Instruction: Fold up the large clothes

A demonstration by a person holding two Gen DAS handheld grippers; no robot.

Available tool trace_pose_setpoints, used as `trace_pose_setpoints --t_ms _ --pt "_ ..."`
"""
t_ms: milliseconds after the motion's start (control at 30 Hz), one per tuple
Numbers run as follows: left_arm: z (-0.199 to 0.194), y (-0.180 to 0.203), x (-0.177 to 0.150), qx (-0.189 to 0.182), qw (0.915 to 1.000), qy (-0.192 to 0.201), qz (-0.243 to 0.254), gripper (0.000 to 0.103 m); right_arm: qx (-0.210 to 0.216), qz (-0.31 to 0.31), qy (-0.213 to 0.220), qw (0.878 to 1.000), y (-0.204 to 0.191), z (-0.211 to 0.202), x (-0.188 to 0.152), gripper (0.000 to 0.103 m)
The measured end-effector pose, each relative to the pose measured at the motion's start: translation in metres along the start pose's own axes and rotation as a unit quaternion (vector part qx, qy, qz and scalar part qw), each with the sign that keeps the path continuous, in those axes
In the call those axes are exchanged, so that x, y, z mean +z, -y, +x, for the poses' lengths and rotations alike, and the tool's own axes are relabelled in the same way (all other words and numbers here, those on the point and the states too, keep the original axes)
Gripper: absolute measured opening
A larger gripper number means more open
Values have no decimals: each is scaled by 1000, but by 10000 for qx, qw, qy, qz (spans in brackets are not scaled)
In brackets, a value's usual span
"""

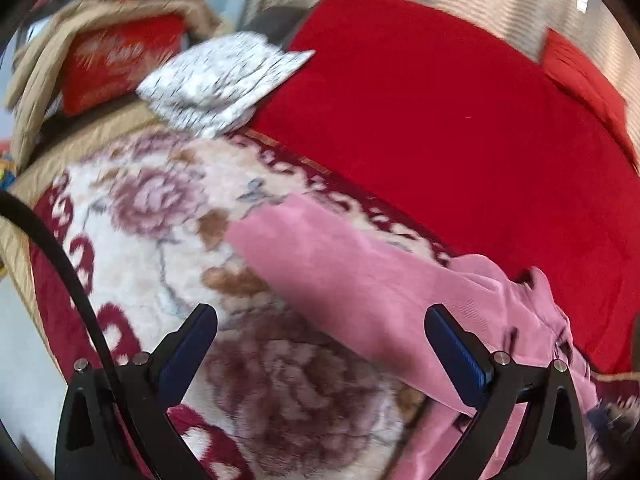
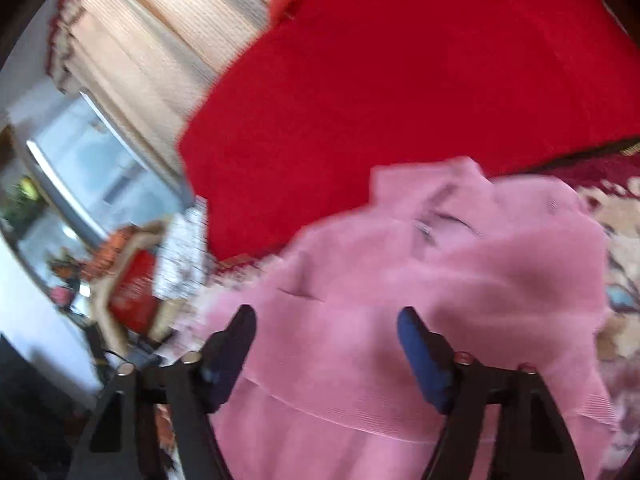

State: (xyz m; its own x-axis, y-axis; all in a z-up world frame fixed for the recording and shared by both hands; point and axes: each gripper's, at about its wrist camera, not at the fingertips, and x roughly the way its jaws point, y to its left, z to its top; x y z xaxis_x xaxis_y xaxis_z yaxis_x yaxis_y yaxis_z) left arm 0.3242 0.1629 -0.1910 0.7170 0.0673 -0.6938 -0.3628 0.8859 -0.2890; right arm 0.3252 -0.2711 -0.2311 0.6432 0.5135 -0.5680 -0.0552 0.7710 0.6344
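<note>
— Bedding is seen beneath both grippers: a floral plush blanket (image 1: 168, 240) in cream and maroon, bordered on its far side by a plain red cover (image 1: 460, 120). Striped curtains (image 2: 160, 40) and a bright window (image 2: 80, 152) are seen beyond.

— What is lying on it, and are containers shown?

— No container can be made out. A pink garment (image 2: 400, 280) is spread over the blanket directly ahead of the right gripper (image 2: 326, 316), reaching the edge of the red cover. From the left gripper (image 1: 320, 316) one pink part is seen running ahead between the fingers and off to its right. A folded white patterned cloth (image 1: 216, 80) and a red cushion (image 1: 116, 60) are placed well ahead, to its left.

— And the grippers?

— Both are held released, nothing pinched; the left stands wide over blanket and garment, the right over pink fabric.

— Free room?

— Bare red cover is left far ahead. The blanket's tan edge (image 1: 24, 240) is seen at the left gripper's left, pale floor beyond it. Much is blurred.
</note>
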Motion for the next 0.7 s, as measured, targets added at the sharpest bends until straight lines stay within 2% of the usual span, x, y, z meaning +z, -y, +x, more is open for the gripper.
trace_pose_setpoints --t_ms 33,67,100,133,167,233,300,367,567,667,700 --pt "4 -7 1 -27 9999 -85 -129 103 -220 -62 -221 9995 8 9 -3 53" --pt "10 -16 2 -79 9993 -185 -315 103 -507 -169 -532 9972 18 22 -7 49" --pt "14 -22 2 -116 9985 -264 -456 103 -757 -224 -793 9937 30 33 -12 40" --pt "19 -28 3 -178 9972 -366 -620 100 -825 -238 -824 9929 34 39 -13 37" --pt "25 -37 3 -297 9945 -503 -868 98 -737 -272 -709 9944 36 34 -11 37" --pt "34 -48 5 -477 9895 -636 -1203 86 -577 -228 -677 9958 34 26 -4 40" --pt "41 -55 7 -528 9860 -719 -1410 86 -312 -180 -400 9985 32 11 3 40" --pt "48 -59 9 -551 9821 -690 -1663 86 -273 -327 -139 9990 27 2 4 40" --pt "96 -53 22 -812 9744 -981 -1855 86 -162 -595 90 9981 13 -2 4 40" --pt "104 -50 33 -920 9746 -827 -1865 85 -154 -664 169 9975 12 0 4 40" --pt "107 -49 36 -973 9741 -820 -1870 73 -161 -678 170 9974 11 -1 6 40"
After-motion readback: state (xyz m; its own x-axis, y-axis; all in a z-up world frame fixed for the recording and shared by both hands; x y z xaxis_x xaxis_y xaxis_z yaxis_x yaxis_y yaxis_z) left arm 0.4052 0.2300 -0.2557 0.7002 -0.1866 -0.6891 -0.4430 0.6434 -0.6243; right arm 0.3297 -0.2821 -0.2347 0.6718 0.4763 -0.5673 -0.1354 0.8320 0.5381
